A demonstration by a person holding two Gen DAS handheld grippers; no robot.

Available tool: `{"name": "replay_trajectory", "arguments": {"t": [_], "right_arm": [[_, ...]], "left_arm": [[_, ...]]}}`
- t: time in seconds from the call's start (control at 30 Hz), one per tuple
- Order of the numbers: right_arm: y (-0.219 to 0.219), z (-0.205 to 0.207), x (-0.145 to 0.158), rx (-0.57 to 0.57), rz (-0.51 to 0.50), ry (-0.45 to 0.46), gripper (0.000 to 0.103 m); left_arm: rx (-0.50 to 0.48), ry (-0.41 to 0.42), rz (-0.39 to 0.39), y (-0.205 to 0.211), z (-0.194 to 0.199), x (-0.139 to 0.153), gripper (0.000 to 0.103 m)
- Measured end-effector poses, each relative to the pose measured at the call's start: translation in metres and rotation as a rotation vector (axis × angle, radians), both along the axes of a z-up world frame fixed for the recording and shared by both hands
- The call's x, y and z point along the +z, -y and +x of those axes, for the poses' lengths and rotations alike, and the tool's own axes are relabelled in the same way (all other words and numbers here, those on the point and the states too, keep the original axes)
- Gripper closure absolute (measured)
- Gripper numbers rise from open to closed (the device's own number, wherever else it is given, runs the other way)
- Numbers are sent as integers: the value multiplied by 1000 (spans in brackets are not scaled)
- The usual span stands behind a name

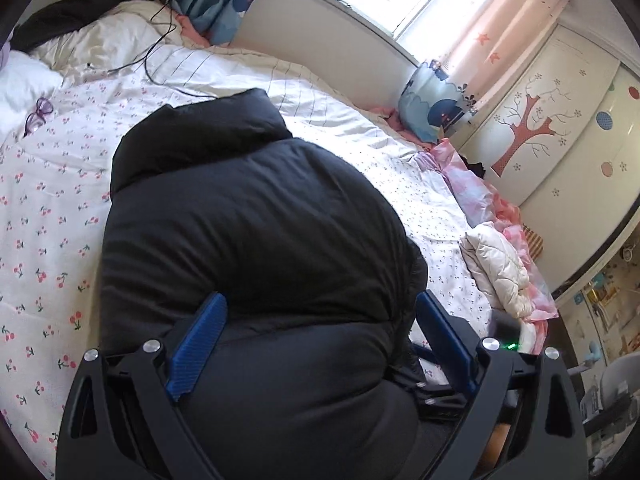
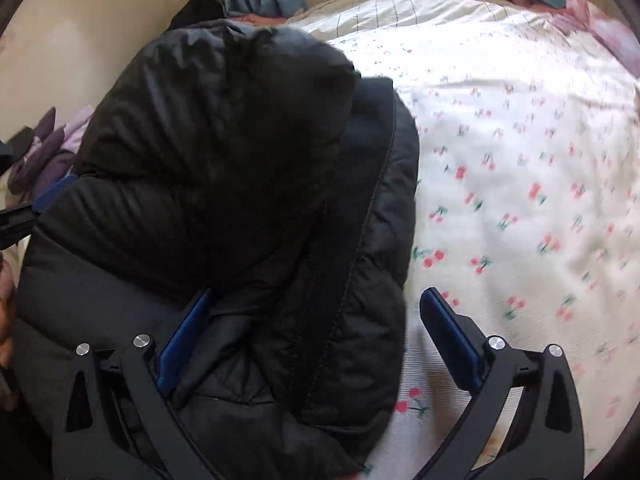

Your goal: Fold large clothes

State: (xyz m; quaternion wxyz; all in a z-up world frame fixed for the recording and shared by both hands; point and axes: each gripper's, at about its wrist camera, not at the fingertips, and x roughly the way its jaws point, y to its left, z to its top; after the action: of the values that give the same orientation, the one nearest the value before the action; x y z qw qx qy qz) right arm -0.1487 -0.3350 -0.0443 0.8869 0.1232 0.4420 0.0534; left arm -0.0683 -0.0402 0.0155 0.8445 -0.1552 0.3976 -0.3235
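Observation:
A black puffer jacket (image 1: 248, 216) lies bunched on the cherry-print bed cover (image 1: 48, 216), collar toward the far side. My left gripper (image 1: 320, 316) is wide open, its blue fingers (image 1: 200, 340) straddling the jacket's near bulge. In the right wrist view the jacket (image 2: 224, 184) is folded over itself, with a zipper edge running down its right side. My right gripper (image 2: 316, 320) is wide open over the jacket's near right edge; its left finger (image 2: 180, 344) rests against the fabric, and its right finger stands over the bed cover (image 2: 520, 160). The other gripper's blue finger (image 2: 52, 194) shows at the left edge.
A cream quilted garment (image 1: 500, 268) and pink bedding (image 1: 480, 188) lie at the bed's right edge. Purple glasses (image 1: 38, 114), a black cable (image 1: 160, 56) and dark clothes (image 1: 92, 4) lie near the pillows. Purple clothing (image 2: 44, 148) sits at the left. A decorated wardrobe (image 1: 560, 140) stands beyond the bed.

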Motion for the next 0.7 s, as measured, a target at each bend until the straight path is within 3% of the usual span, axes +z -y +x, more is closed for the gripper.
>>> {"name": "replay_trajectory", "arguments": {"t": [0.07,0.17,0.23,0.3,0.37,0.47,0.53,0.6,0.7], "right_arm": [[4,-3,20,-21,-25,21,7],[9,-3,72,-34,-19,184,7],[2,15,103,8,14,279,7],[-4,43,112,66,94,294,7],[-3,74,100,97,180,269,7],[16,128,36,20,130,116,7],[45,141,-12,-43,315,56,7],[47,140,-12,-53,290,49,7],[35,135,9,-37,174,33,7]], "left_arm": [[17,5,27,0,-1,-1,12],[26,14,53,2,-2,-1,12],[24,22,66,5,-3,-1,11],[22,32,88,8,-4,-1,10],[18,38,99,10,-4,-1,10],[5,40,80,8,-2,0,9],[-28,28,41,10,0,1,9],[-33,24,57,13,1,-1,9],[-24,23,85,16,2,-2,9]]}}
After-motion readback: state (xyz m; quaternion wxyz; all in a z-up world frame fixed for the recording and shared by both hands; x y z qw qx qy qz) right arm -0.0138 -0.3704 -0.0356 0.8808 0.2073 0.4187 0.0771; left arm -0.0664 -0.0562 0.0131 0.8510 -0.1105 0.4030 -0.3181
